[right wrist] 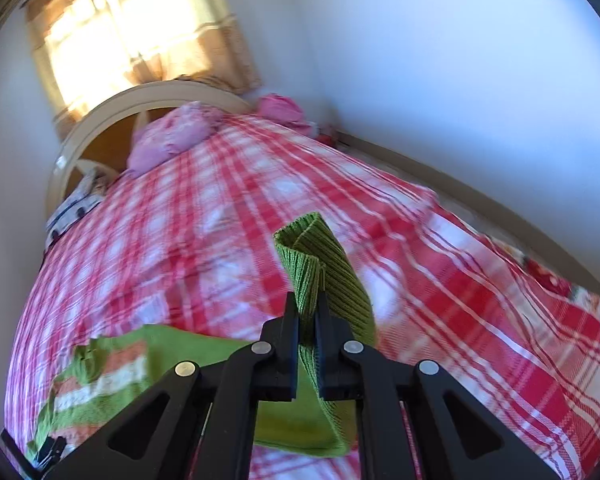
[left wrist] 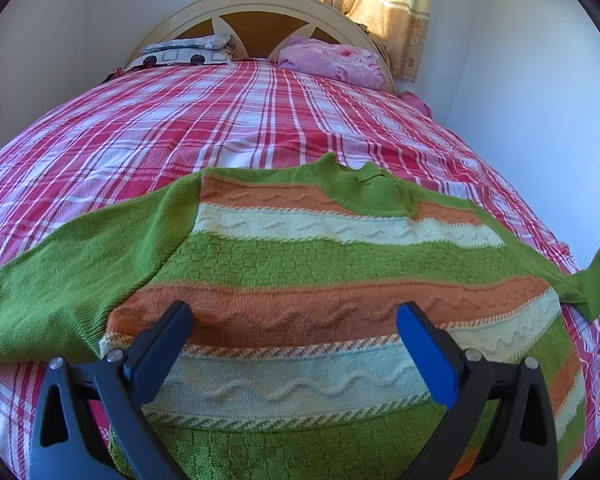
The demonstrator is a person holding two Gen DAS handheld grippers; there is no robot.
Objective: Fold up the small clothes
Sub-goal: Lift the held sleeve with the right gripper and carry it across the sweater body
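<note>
A small knitted sweater (left wrist: 300, 256), green with orange and cream stripes, lies spread flat on the red plaid bedspread (left wrist: 220, 120). Its left sleeve (left wrist: 60, 272) stretches out to the left. In the left wrist view my left gripper (left wrist: 296, 320) hovers open over the sweater's lower half, nothing between its fingers. The right sleeve (left wrist: 596, 276) is lifted off the bed at the right edge. In the right wrist view my right gripper (right wrist: 308, 304) is shut on that green ribbed sleeve cuff (right wrist: 320, 264), which sticks up past the fingertips. The sweater body (right wrist: 104, 372) lies low at left.
A purple bundle of cloth (left wrist: 332, 62) and patterned pillows (left wrist: 180, 52) lie at the cream headboard (left wrist: 260, 4). A pink cloth (right wrist: 280, 110) sits in the corner by the white wall (right wrist: 460, 80). A curtained window (right wrist: 140, 28) is behind the headboard.
</note>
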